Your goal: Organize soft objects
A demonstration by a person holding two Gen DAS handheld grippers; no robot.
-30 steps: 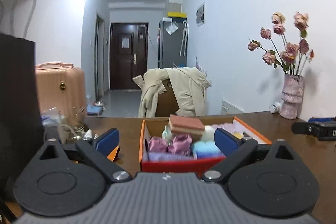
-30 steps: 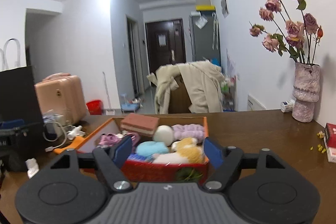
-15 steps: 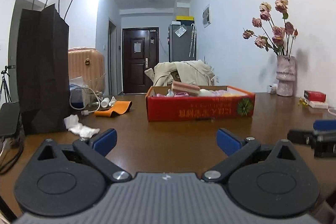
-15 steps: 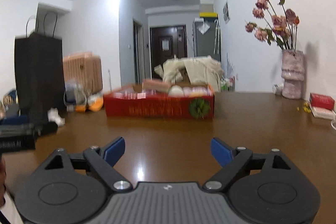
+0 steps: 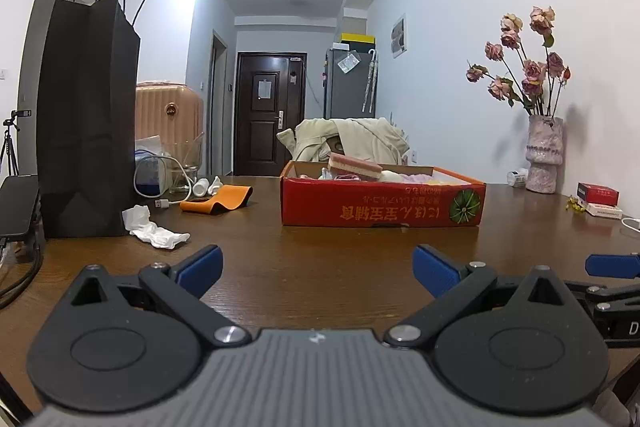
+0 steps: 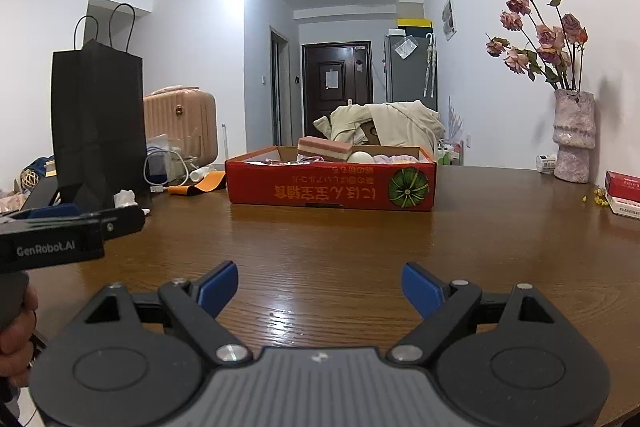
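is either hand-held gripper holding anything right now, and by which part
Nothing is held. The left hand-held gripper and the right hand-held gripper both stand open over bare table, well short of the red box of soft things.

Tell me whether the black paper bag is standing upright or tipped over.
Upright. The black paper bag stands on the table, handles pointing up.
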